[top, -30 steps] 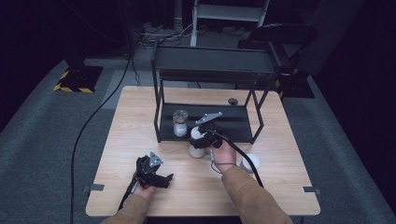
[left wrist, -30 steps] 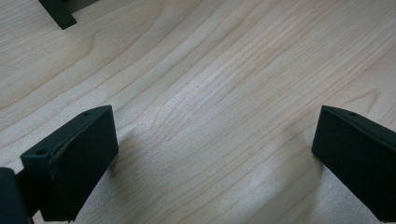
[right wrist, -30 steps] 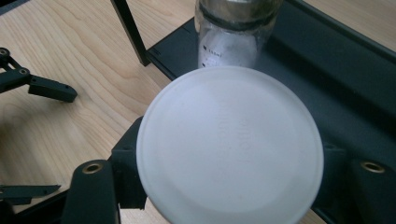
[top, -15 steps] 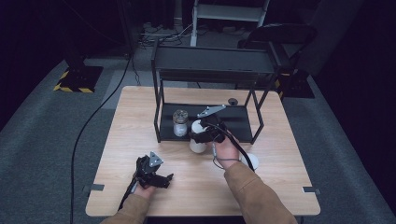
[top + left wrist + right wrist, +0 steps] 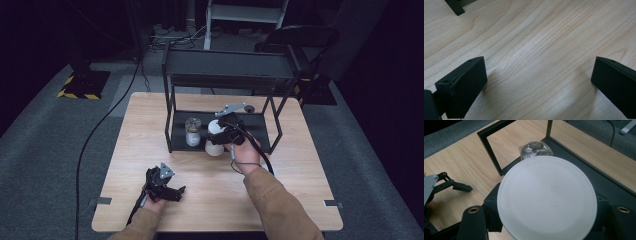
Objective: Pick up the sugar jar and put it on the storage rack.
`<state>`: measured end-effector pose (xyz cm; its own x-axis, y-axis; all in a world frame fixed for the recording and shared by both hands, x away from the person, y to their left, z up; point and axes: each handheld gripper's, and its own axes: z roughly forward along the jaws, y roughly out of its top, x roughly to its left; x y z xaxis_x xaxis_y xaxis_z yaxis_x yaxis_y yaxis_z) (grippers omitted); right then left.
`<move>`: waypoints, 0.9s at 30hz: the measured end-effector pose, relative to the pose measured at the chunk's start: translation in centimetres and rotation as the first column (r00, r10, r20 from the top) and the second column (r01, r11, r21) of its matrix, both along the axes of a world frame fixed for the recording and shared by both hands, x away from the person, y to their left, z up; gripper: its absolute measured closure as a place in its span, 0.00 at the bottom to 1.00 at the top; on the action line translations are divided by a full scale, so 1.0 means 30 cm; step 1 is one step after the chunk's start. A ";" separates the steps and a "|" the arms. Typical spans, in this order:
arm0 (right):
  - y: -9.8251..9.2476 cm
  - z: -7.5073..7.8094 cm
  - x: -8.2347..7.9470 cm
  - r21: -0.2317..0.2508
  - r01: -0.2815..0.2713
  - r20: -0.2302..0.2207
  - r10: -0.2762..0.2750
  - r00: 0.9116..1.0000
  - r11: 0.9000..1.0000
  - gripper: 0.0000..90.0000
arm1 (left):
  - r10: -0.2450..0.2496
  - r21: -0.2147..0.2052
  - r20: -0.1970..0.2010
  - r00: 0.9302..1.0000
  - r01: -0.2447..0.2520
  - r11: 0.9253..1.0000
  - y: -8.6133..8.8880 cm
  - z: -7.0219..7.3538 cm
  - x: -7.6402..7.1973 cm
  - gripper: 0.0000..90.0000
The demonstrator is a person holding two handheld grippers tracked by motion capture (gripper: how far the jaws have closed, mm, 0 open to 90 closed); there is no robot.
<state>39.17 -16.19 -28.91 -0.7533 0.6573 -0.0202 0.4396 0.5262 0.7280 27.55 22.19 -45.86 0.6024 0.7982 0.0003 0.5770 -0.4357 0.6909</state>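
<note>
Held item: round white plastic container with a flat lid, lifted at the front edge of the rack's lower shelf; in the high view it sits at 6 o'clock of the rack opening.
Right gripper: jaws pinching the white container from both sides; in the right gripper view the lid hides the pads.
Left gripper: resting on the table at 7 o'clock, well apart from the rack; in the left gripper view jaws spread wide, bare wood between them.
Rack: black metal two-tier shelf frame at the table's 12 o'clock.
Neighbour: small clear glass jar with a dark mottled top on the lower shelf, just beside the white container at its 9 o'clock; also in the right gripper view.
Surface: light wooden table.
Surround: grey carpet floor.
</note>
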 end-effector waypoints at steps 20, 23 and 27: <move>0.000 0.039 0.102 0.005 0.072 -0.003 -0.072 0.997 0.997 0.37 | -0.003 0.001 0.000 1.000 0.003 1.000 0.001 0.000 0.001 0.00; 0.012 0.024 0.124 -0.008 0.086 -0.007 -0.086 0.996 0.996 0.37 | -0.002 0.000 0.000 1.000 0.002 1.000 0.001 0.000 0.000 0.00; 0.025 -0.002 0.154 -0.020 0.108 -0.022 -0.108 0.994 0.994 0.37 | -0.002 0.000 0.000 1.000 0.002 1.000 0.001 0.000 0.000 0.00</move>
<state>43.81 -15.43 -28.97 -0.6785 0.7344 -0.0171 0.5109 0.4885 0.7074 27.56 22.23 -45.87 0.6038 0.7971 0.0003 0.5759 -0.4365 0.6912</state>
